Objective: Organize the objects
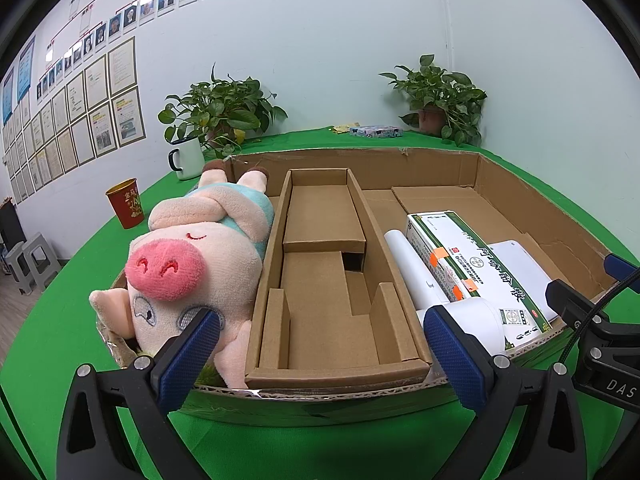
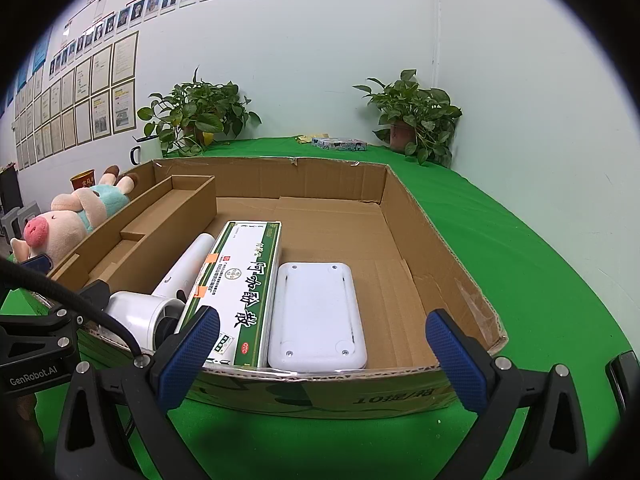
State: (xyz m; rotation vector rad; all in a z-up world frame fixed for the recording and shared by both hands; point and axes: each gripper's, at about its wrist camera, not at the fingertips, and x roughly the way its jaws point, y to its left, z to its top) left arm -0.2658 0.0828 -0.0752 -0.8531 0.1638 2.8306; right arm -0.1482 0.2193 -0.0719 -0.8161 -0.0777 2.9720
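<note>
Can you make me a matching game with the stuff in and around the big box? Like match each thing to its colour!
Things:
1. pig
2. mug
3. cup
4. cloth

Colours:
A. green
B. red
C. pink
D. white

Pairs: 1-C, 2-D, 3-B, 4-A

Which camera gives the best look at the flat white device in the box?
The right wrist view: the flat white device lies fully visible beside the green-and-white carton. The left wrist view shows only its corner behind that carton.
</note>
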